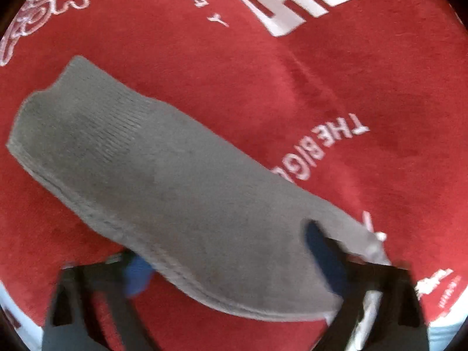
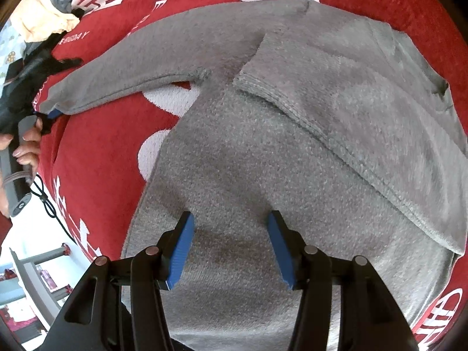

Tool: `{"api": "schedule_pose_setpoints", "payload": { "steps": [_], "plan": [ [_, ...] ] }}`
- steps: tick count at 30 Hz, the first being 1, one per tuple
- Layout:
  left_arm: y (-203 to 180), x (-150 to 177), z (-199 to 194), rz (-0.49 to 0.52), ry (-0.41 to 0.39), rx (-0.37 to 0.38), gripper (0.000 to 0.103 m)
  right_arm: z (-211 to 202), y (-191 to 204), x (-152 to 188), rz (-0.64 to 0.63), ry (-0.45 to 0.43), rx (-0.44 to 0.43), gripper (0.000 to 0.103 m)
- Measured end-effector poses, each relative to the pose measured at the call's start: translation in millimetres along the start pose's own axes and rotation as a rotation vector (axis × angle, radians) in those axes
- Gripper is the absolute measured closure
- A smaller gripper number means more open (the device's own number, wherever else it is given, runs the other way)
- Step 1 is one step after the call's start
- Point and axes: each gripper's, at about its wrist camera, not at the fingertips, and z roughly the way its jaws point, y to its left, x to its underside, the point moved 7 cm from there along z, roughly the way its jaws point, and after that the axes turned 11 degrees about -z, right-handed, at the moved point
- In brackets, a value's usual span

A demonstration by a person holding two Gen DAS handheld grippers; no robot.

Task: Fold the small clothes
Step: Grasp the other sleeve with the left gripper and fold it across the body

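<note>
A: What lies around the grey sweater?
B: It's spread on a red blanket with white lettering; a heap of other clothes sits at the far corner.
A: And the tools?
B: The left tool grasps the end of the sweater's sleeve. The right tool hangs released over the sweater's body, one sleeve already folded across.

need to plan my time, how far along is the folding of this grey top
Done: one sleeve lies folded across the grey top. In hand: the left gripper is at the cuff of the other sleeve, which is stretched out over the red blanket. Left: fold that sleeve in, then the body, where the right gripper hovers open.
</note>
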Motion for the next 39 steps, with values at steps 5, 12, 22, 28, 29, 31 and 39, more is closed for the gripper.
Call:
{"api": "schedule_pose_setpoints", "payload": {
  "steps": [5, 12, 22, 28, 29, 31, 39],
  "plan": [
    [5, -5, 1, 0.012, -0.021, -0.066, 0.09, -7, -4, -5, -0.009, -0.014, 0.043, 0.046],
    [-38, 9, -28, 0.184, -0.065, 0.009, 0.09, -25, -29, -1, 0.089, -0.067, 0.012, 0.047],
    [-193, 108, -47, 0.422, 0.021, 0.249, 0.09, -57, -73, 28, 0.215, -0.161, -0.013, 0.047],
    [-279, 201, -25, 0.569, 0.108, 0.315, 0.09, -83, -118, 63, 0.327, -0.225, -0.023, 0.047],
    [-293, 222, -17, 0.598, 0.128, 0.317, 0.09, -88, -131, 75, 0.36, -0.237, -0.022, 0.047],
    [-308, 257, -2, 0.65, 0.16, 0.306, 0.09, -92, -146, 89, 0.399, -0.249, -0.021, 0.047],
    [-314, 394, 70, 0.885, 0.253, 0.123, 0.09, -94, -211, 162, 0.563, -0.271, -0.017, 0.047]
  ]
}}
